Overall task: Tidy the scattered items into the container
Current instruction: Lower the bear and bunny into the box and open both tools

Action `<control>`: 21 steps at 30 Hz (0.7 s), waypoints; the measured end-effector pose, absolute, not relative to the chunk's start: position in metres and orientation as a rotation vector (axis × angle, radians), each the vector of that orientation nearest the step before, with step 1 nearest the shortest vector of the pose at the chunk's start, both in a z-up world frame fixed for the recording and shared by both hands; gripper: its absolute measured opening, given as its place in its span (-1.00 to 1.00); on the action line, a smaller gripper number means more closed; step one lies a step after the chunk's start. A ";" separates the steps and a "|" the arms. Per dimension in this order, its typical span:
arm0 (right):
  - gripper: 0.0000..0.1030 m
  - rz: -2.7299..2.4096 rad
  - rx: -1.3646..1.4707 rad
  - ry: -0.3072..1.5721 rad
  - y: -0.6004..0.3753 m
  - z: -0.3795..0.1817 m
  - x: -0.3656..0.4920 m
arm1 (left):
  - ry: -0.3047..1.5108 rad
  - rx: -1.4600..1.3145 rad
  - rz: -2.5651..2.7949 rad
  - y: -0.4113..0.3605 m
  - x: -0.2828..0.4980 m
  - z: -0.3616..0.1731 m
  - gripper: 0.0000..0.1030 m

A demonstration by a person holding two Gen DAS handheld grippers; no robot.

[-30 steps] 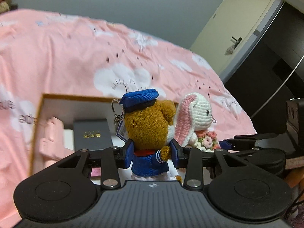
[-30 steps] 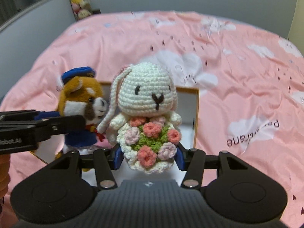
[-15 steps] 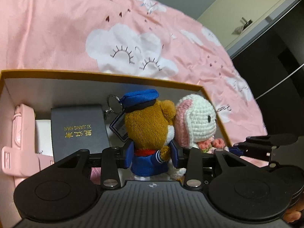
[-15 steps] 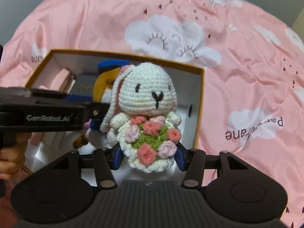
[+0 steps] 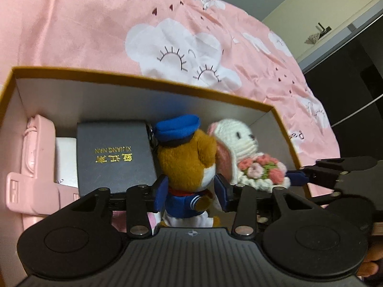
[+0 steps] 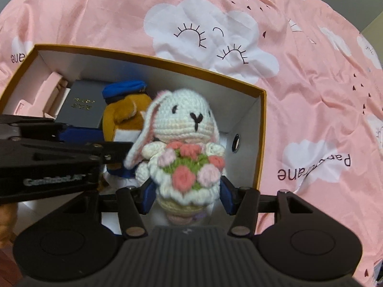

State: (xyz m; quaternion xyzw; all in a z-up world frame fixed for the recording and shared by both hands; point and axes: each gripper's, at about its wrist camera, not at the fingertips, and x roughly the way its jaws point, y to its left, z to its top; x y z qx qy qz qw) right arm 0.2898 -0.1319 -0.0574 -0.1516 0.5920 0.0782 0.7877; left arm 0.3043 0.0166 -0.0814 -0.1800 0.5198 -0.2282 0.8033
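Note:
My left gripper is shut on a brown plush bear with a blue cap and holds it inside the open box with the gold rim. My right gripper is shut on a white crochet bunny with a flower bouquet and holds it inside the same box, right beside the bear. The bunny also shows in the left wrist view, to the right of the bear.
In the box lie a black booklet with gold lettering, a pink case and a white item. The box sits on a pink bedspread with cloud prints. A door and dark furniture stand to the right.
Both grippers have moved forward and down with their toys, from above the box rim to inside the box. Both stay shut.

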 end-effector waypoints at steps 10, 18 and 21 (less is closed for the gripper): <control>0.21 0.158 -0.416 1.265 -0.119 -0.072 0.293 | 1.064 -0.328 -0.418 0.017 0.303 -0.074 -0.19; 0.26 0.217 -0.392 1.251 -0.131 -0.060 0.287 | 0.990 -0.351 -0.421 0.019 0.309 -0.062 -0.31; 0.11 0.249 -0.384 1.248 -0.136 -0.057 0.285 | 0.997 -0.327 -0.408 0.012 0.313 -0.066 -0.35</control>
